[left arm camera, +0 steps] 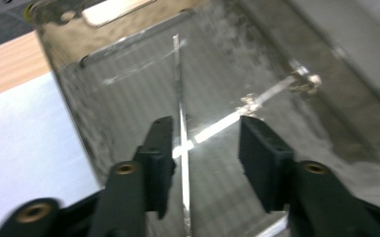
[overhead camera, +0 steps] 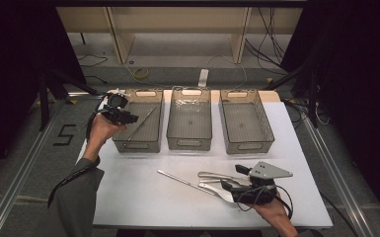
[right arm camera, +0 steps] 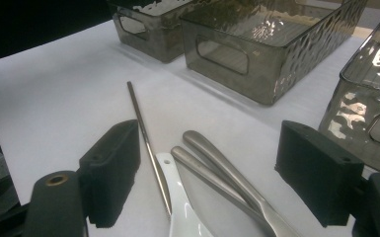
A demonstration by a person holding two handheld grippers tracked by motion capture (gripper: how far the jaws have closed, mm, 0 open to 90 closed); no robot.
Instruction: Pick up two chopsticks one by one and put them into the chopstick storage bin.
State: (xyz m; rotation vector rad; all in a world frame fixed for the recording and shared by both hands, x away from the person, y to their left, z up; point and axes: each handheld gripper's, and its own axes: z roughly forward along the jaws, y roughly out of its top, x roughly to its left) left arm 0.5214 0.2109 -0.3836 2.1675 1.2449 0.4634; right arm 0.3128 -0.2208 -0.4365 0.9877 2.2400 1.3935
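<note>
Nearest the camera in the high view, the right hand-held gripper (overhead camera: pixel 227 187) lies low over the front of the white desk (overhead camera: pixel 138 197), its jaws spread wide with nothing between them. Just ahead of it rests a small cluster of cutlery: a white spoon (right arm camera: pixel 182 207), two steel handles (right arm camera: pixel 217 168) lying side by side and touching, and a thin metal rod (right arm camera: pixel 145 136) that slants away from them toward the left. Judging by their look, these pieces are stiff, light and smooth, so they will likely slip on the pads if pinched near a rounded end; the flatter middle of a handle seems the safest place to close on, and the rod, lying flat on the desk, may need to be caught from both sides at once and low. The spoon looks like ceramic or hard plastic and could chip if dropped. Farther back stand three clear ribbed bins in a row: the left bin (overhead camera: pixel 150 143), the middle bin (overhead camera: pixel 190 140) and the right bin (overhead camera: pixel 256 143). The left hand-held gripper (overhead camera: pixel 133 118) hangs over the left bin, jaws parted and clamping nothing, with a second thin rod (left arm camera: pixel 181 148) lying slantwise on the bin's floor between and below them. That rod seems already sorted, so the work left is probably the cutlery at the front. Beyond the desk are shelf legs and loose cables on the floor.
</note>
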